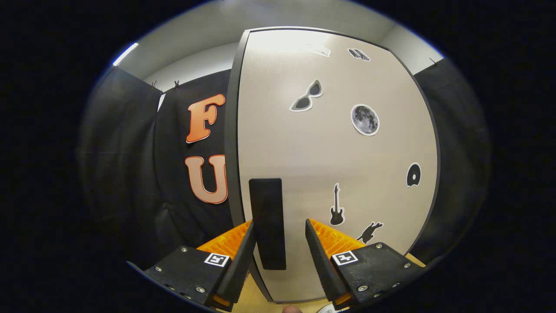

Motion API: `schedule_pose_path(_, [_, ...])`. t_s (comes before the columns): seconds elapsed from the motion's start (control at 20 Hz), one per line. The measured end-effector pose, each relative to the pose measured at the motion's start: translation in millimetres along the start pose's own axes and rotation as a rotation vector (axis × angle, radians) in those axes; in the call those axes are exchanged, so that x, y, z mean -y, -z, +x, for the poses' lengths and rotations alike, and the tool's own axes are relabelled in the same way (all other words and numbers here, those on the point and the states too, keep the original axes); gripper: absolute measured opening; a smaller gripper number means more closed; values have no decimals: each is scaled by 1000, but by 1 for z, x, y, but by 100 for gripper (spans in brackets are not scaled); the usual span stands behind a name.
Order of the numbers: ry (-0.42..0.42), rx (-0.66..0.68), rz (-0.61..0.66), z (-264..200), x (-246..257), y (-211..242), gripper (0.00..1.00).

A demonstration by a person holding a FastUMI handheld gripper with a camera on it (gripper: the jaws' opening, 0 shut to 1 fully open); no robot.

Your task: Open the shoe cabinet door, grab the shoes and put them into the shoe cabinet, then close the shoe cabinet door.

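Cabinet door: pale, dark-edged panel filling the space just ahead of the fingers; whether it is fully closed cannot be told.
Handle: dark upright bar near the door's left edge, standing between the two fingers.
Tool: spread, its fingers on either side of the handle; contact with the handle cannot be told.
Stickers: sunglasses, moon, guitar on the door face.
Tabletop: light wood strip below the door.
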State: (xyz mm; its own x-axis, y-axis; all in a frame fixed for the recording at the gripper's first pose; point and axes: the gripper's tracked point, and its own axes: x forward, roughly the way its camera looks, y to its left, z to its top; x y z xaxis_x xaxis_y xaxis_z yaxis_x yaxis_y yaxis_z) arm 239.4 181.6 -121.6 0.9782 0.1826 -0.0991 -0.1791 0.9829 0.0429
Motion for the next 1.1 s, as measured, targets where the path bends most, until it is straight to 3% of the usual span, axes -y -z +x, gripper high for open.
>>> schedule_pose_path(0.35, [30,-8,-36,6,-10,7,37])
schedule_pose_path(0.75, [16,-59,-15,-1,-10,10,27])
schedule_pose_path(1.1, [38,-54,7,-25,-3,9,27])
